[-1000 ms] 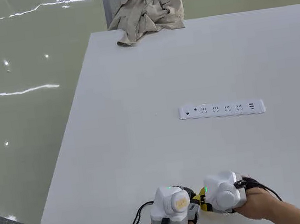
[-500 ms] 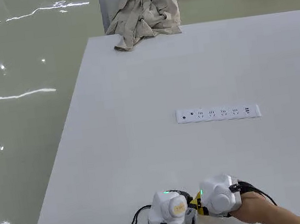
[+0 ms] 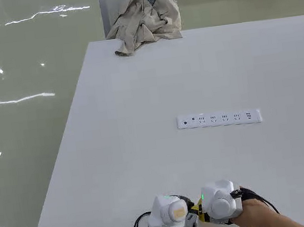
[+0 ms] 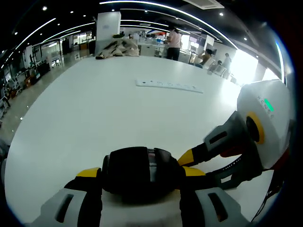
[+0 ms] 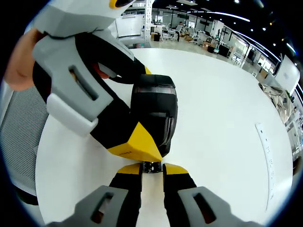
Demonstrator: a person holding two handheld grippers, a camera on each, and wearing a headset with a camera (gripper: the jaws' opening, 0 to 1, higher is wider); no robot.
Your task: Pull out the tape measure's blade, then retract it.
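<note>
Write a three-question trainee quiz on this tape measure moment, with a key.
1. True or false: the left tool is shut on the tape measure.
2. What does the right tool pinch? A the blade's end hook; B a screwdriver; C a cup.
3. Fill in: farther out on the table lies a white ____.
Key: 1 true; 2 A; 3 power strip.
</note>
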